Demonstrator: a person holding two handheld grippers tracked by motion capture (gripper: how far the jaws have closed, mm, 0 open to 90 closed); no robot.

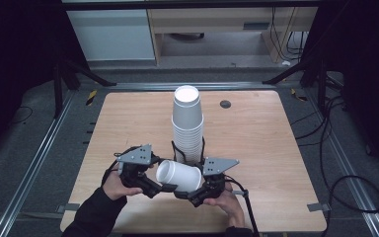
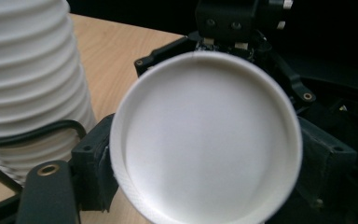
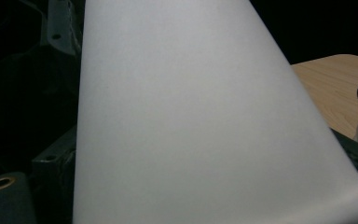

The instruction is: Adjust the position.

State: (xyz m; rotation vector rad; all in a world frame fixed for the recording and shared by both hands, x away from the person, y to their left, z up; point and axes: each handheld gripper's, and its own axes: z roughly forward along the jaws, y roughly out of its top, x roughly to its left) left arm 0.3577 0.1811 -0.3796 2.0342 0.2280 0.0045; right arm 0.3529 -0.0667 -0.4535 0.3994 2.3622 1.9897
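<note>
**Tools share one cup in front of the stack**

Tools first: the left tool [image 1: 154,186] and the right tool [image 1: 193,193] meet low over the near edge of the worktop [image 1: 256,143], each in one of the person's hands, with a single white cup [image 1: 179,175] lying on its side between them. From above, the cup's base end points toward the left tool and its wider rim end toward the right one. In the left gripper view the round recessed base of the cup [image 2: 206,140] faces the camera with dark jaw pads pressed at both flanks, so I judge the left tool closed on it. In the right gripper view the cup's wall [image 3: 191,121] runs close along the lens; that tool looks to be at the rim end, but whether its jaws clamp the cup I cannot tell.

Ordered by size, the worktop comes first: pale wood grain, with a small dark round fitting [image 1: 225,104] near its far edge. Next is the stack of cups [image 1: 187,123], standing upside down, tall and ribbed where the rims overlap, just behind the two tools. Smallest is the lone cup: plain, matte white, tapered, undented as far as shown.

As for progress, one cup is off the stack and in hand; judging from this, it has yet to be set down or placed, and many cups remain nested.
</note>
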